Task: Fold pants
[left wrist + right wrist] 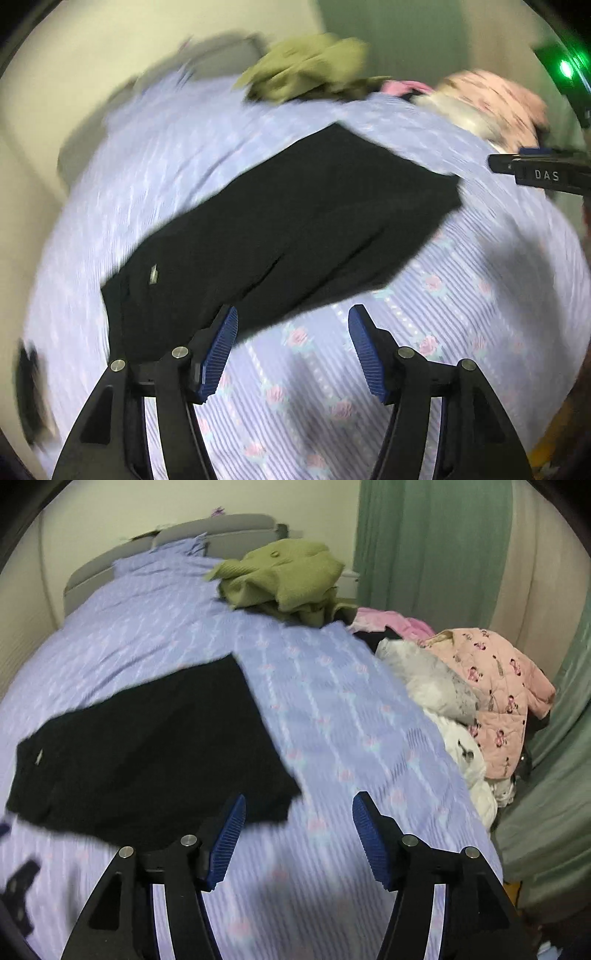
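Black pants (288,221) lie folded lengthwise on a lilac flowered bedsheet (424,332), with a small white label near the lower left end. My left gripper (293,350) is open and empty, above the sheet just past the pants' near edge. In the right wrist view the pants (147,746) lie to the left on the sheet (351,720). My right gripper (299,838) is open and empty, above the sheet beside the pants' near right corner. The right gripper's tip also shows at the right edge of the left wrist view (543,173). Both views are blurred by motion.
An olive green garment (284,579) lies heaped at the head of the bed. A pile of clothes with a pink quilted jacket (495,690) and white items (443,701) fills the bed's right side. Green curtains (432,546) hang behind. A grey headboard (221,528) stands at the far end.
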Demonstrator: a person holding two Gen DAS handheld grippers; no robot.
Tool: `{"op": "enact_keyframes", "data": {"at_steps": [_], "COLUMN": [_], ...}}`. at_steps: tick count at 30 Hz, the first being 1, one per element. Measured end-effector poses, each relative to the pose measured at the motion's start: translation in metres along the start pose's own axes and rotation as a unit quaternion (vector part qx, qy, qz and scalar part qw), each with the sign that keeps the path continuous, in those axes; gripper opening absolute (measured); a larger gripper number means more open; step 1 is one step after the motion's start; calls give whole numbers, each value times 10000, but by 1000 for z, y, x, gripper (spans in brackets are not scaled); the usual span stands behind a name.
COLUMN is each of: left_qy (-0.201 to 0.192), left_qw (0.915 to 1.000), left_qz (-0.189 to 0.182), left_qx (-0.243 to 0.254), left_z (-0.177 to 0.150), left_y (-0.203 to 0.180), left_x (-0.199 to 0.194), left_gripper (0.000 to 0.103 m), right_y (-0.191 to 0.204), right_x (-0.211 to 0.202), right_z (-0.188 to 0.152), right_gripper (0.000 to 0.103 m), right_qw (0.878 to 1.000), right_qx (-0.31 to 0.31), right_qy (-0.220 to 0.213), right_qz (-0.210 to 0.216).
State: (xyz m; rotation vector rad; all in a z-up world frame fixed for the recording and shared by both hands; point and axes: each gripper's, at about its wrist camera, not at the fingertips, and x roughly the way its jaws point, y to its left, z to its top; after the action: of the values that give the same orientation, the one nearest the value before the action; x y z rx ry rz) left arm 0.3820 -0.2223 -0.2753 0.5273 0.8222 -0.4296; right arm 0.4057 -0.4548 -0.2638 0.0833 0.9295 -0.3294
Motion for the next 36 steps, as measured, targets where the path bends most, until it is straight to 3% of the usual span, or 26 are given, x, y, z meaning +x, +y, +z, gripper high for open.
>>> {"op": "enact_keyframes", "data": {"at_steps": [3,7,12,17,20,22,23,28,33,36], "left_qy": [-252,-190,-79,-189,-237,-139,-138,-183,352,629], "left_qw": [9983,9984,9991,9980,9983,9989,9993,9960,9782,9713], "left_qz": [-22,-6,310,502,435,303,216,-757,-1839,-2142], "left_qx": [522,534,278,344,316,319,268,-429,-893,-815], "left_z": [-3,-4,3,15,20,26,30,65,95,104], "left_y": [-34,-63,-83,-88,-83,-75,-70,-7,47,63], "left_x": [5,31,71,91,98,102,100,83,122,142], "left_gripper": [49,28,27,27,15,6,5,5,5,5], "right_y": [-2,-5,-8,-9,-9,-9,-8,-3,19,44], "right_x": [-14,-16,-9,-2,-3,-3,-3,0,16,31], "right_z": [-32,-68,-87,-87,-84,-82,-81,-69,-43,-27], "right_gripper": [61,60,57,54,50,43,39,38,36,36], "right_qw": [9995,9980,9968,9961,9952,9951,9949,9906,9784,9670], "right_qx": [-113,-101,125,350,460,472,469,455,317,98], "right_qy": [228,513,622,599,571,532,522,423,255,234], "right_qz": [200,368,493,554,643,690,728,1215,2028,2534]}}
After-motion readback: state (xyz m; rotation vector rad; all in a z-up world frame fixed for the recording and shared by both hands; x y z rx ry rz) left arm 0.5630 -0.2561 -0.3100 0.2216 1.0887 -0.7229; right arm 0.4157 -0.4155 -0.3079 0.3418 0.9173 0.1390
